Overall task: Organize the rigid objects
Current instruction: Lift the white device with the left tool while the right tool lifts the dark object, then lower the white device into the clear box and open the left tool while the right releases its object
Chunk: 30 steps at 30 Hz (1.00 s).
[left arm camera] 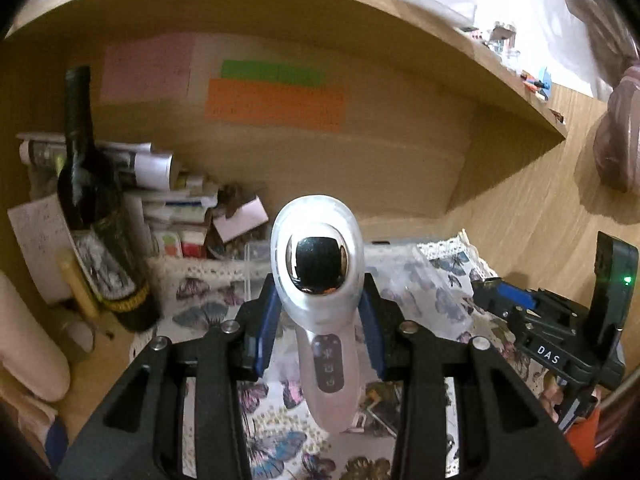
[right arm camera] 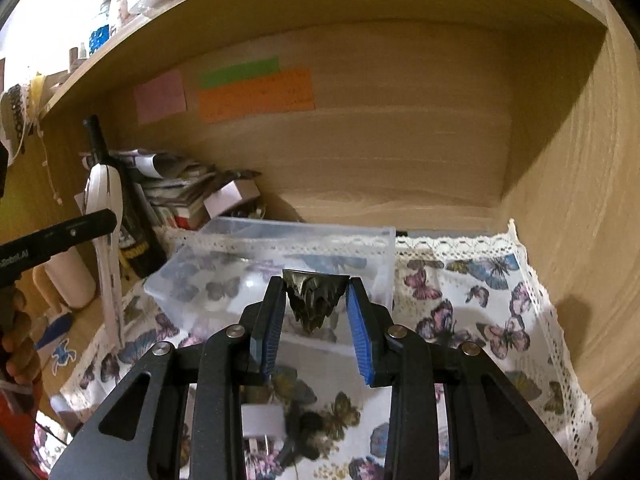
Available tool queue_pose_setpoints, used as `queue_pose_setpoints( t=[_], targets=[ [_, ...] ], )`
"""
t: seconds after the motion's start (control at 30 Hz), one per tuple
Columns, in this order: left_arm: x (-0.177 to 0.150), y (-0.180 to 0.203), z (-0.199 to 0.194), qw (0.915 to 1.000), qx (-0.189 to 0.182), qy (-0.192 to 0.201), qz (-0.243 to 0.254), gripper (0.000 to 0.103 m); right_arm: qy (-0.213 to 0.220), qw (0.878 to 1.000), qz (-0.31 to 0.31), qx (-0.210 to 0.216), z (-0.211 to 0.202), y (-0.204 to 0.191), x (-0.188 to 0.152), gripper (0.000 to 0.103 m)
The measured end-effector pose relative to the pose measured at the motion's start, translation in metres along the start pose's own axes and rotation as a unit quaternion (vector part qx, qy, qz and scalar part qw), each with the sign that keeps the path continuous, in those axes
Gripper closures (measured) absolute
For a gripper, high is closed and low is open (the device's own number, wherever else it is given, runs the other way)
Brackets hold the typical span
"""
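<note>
My left gripper [left arm camera: 319, 300] is shut on a white handheld device [left arm camera: 320, 292] with a shiny dark head and a button panel, held above the butterfly cloth [left arm camera: 280, 432]. It also shows at the left of the right wrist view [right arm camera: 105, 216]. My right gripper [right arm camera: 315, 306] is shut on a dark bronze jagged ornament [right arm camera: 314, 296], held just over a clear plastic box [right arm camera: 280, 252] on the cloth. The right gripper shows at the right of the left wrist view [left arm camera: 504, 292].
A dark wine bottle [left arm camera: 96, 216] stands at the left by a pile of papers and small boxes [left arm camera: 176, 200]. Coloured notes [left arm camera: 276, 100] stick on the wooden back wall. A wooden shelf [left arm camera: 360, 12] overhangs. A wooden side wall [right arm camera: 580, 200] stands on the right.
</note>
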<state>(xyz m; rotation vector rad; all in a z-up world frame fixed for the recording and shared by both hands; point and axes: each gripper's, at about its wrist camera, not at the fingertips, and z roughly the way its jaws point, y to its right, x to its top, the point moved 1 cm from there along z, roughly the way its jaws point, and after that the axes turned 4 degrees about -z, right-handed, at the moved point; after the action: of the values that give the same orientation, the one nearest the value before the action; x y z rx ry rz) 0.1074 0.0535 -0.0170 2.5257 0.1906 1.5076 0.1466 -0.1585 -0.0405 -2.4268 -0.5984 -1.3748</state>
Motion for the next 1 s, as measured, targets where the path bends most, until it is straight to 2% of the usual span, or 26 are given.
queue_pose_setpoints(
  t=[0.43,0.8,1.0],
  targets=[
    [0.023,-0.003,0.043,1.0,0.0,-0.004,0.005,0.065,0.012,1.0,-0.008,-0.004,0.021,-0.002,0.034,0.074],
    [0.019,-0.014,0.091,0.9986,0.009,-0.052,-0.004,0.065,-0.032,0.999,-0.017,-0.006,0.062,-0.003,0.032,0.074],
    [0.012,-0.013,0.111,0.9971,0.021,-0.072,0.014,0.065,-0.062,0.998,-0.015,-0.002,0.085,0.002,0.025,0.074]
  ],
)
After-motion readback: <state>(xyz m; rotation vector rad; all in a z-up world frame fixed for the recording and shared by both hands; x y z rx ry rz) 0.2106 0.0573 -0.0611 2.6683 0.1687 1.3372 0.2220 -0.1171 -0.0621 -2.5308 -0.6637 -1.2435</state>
